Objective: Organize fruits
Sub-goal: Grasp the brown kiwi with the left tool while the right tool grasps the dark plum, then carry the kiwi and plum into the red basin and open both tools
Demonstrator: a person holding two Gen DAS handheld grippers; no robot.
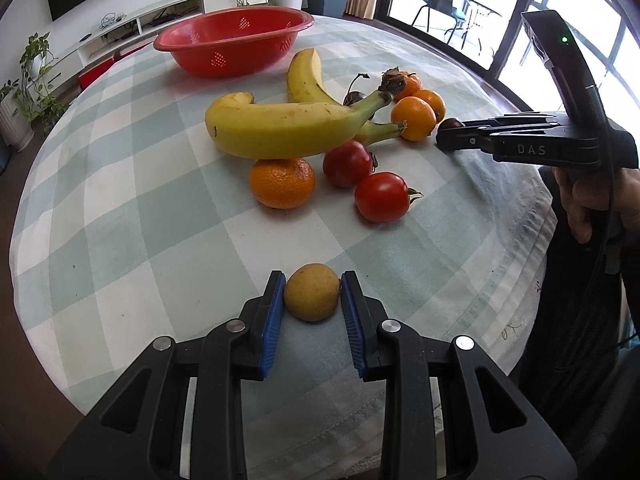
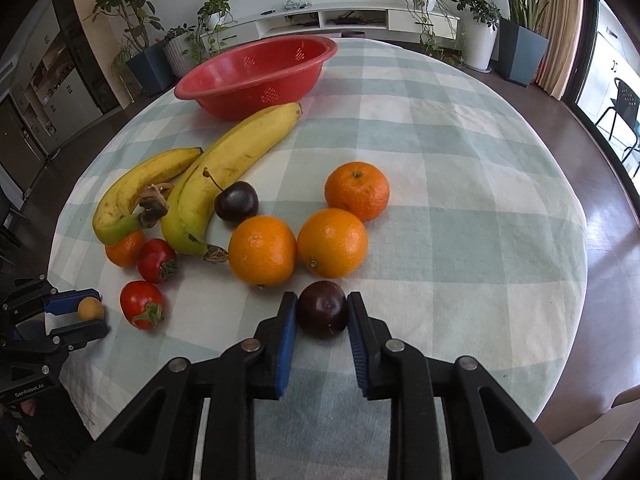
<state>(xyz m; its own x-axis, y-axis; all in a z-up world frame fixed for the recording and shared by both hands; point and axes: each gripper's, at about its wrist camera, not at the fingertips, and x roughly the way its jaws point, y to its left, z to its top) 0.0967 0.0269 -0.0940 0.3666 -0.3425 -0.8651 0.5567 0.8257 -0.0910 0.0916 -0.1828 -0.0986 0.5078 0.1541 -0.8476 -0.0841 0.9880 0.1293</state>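
My left gripper is shut on a small yellow fruit at the table's near edge; it also shows in the right wrist view. My right gripper is shut on a dark cherry, seen from the side in the left wrist view. Two bananas lie mid-table with several oranges, two red tomatoes and another dark cherry with a stem. A red colander bowl stands at the far side.
A green-and-white checked cloth covers the round table. Behind it are a white TV shelf, potted plants and a balcony door with chairs. The table edge runs close to both grippers.
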